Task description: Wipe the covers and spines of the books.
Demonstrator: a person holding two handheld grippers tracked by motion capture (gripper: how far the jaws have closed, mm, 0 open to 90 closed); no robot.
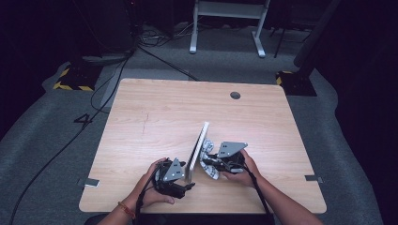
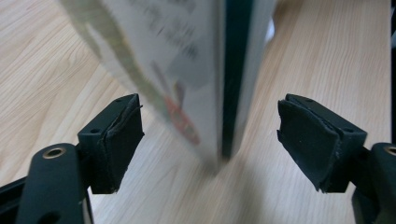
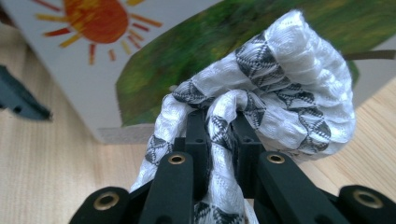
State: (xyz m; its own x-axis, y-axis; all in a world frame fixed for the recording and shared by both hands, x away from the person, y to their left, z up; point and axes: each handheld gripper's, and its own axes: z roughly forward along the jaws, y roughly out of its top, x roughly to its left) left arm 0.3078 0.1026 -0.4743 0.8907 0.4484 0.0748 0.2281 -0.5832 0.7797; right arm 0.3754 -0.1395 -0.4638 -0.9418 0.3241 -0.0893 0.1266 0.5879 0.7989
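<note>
High view shows a picture book (image 1: 198, 150) standing on edge near the front of the wooden table (image 1: 155, 112), between both hands. Left gripper (image 2: 210, 140) has its jaws spread wide on either side of the book's edge, not touching. Right gripper (image 3: 219, 140) pinches a white patterned cloth (image 3: 280, 84) against the book's sun-and-leaf cover.

Right gripper (image 3: 219, 135) with two black jaws rising from the bottom edge, clamping a fold of white woven cloth with grey-black diamond patterning (image 3: 299, 84). The cloth is bunching above and right of the jaws and pressing against a white picture book cover (image 3: 154, 51) showing an orange sun and green leaf, standing on the light wooden table (image 3: 46, 177).
</note>
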